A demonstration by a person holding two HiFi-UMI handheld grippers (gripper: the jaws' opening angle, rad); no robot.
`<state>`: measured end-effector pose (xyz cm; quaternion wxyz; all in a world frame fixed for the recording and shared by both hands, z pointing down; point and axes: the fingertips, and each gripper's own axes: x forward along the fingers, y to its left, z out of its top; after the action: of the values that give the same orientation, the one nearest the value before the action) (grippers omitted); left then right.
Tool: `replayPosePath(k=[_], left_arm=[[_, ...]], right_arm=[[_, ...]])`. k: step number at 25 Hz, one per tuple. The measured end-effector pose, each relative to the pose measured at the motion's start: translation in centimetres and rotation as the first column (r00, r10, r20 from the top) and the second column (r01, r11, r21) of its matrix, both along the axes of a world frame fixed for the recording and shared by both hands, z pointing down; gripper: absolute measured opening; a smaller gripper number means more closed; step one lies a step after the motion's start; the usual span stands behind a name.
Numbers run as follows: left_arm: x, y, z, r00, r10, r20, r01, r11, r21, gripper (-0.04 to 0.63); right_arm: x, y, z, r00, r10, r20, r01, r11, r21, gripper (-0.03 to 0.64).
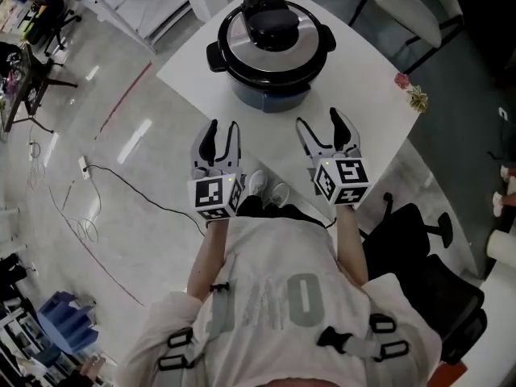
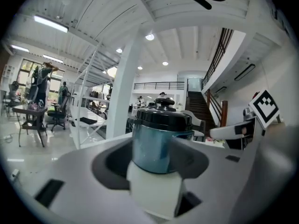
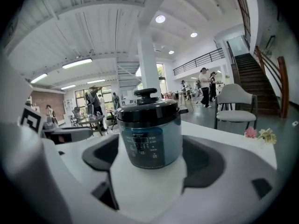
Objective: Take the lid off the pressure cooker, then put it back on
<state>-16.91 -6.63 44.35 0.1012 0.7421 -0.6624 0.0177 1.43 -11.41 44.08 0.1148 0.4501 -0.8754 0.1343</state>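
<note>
The pressure cooker (image 1: pixel 270 55) stands on the white table (image 1: pixel 367 115), its blue body under a steel lid (image 1: pixel 242 43) with a black centre handle; the lid sits on the pot. Both grippers hover at the table's near edge, short of the cooker and apart from it. My left gripper (image 1: pixel 222 129) has its jaws a little apart with nothing between them. My right gripper (image 1: pixel 322 121) is open wider, also empty. Along the left jaws, the left gripper view shows the cooker (image 2: pixel 161 141) straight ahead. It is centred in the right gripper view too (image 3: pixel 149 141), control panel facing me.
A small pink flower (image 1: pixel 411 93) lies near the table's right corner. A white chair (image 1: pixel 411 2) stands beyond the table and a black office chair (image 1: pixel 431 252) is at my right. Cables (image 1: pixel 121 185) trail over the floor at left.
</note>
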Motion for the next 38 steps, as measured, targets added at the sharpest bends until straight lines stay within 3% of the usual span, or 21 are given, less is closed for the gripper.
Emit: replayPosePath(k=[1, 2, 5, 8, 13, 20, 25, 33, 38], left_arm=[[-0.1, -0.5, 0.2, 1.0, 0.021, -0.019, -0.021, 1.0, 0.003, 0.296], [-0.1, -0.9, 0.4, 0.998, 0.043, -0.036, -0.043, 0.999, 0.007, 0.377], [-0.4, -2.0, 0.9, 0.995, 0.091, -0.041, -0.09, 0.996, 0.022, 0.461], [-0.9, -2.1, 1.5, 0.996, 0.079, -0.051, -0.079, 0.997, 0.006, 0.48], [-1.1, -0.8, 2.1, 0.999, -0.015, -0.045, 0.014, 1.0, -0.017, 0.483], [3.6, 1.5, 4.3, 0.982, -0.095, -0.164, 0.08, 0.992, -0.097, 0.483], [4.6, 1.8, 4.6, 0.988, -0.094, -0.125, 0.081, 0.991, -0.106, 0.482], [3.2, 0.2, 1.8, 0.992, -0.121, -0.047, 0.12, 0.993, -0.02, 0.482], [2.7, -2.8, -4.5, 0.999, -0.047, 0.021, 0.044, 0.993, 0.113, 0.482]], right_arm=[[-0.1, -0.1, 0.0, 1.0, 0.003, 0.013, -0.003, 1.0, -0.003, 0.453], [-0.1, -0.1, 0.0, 1.0, 0.01, 0.012, -0.01, 1.0, 0.001, 0.466], [1.0, -0.4, 0.0, 0.999, 0.046, -0.011, -0.046, 0.999, 0.019, 0.466], [2.6, -0.3, 0.3, 0.998, 0.069, -0.014, -0.069, 0.998, 0.008, 0.466], [4.9, 0.4, 1.4, 0.999, 0.042, -0.01, -0.042, 0.999, -0.032, 0.465], [8.0, 1.7, 3.6, 1.0, -0.014, -0.015, 0.013, 0.996, -0.087, 0.465], [9.8, 1.7, 3.5, 0.998, -0.04, -0.042, 0.038, 0.997, -0.064, 0.463], [10.3, -0.8, 0.5, 0.992, -0.105, -0.073, 0.108, 0.994, 0.026, 0.463], [10.0, -3.7, -3.8, 0.967, -0.22, -0.13, 0.236, 0.963, 0.132, 0.463]])
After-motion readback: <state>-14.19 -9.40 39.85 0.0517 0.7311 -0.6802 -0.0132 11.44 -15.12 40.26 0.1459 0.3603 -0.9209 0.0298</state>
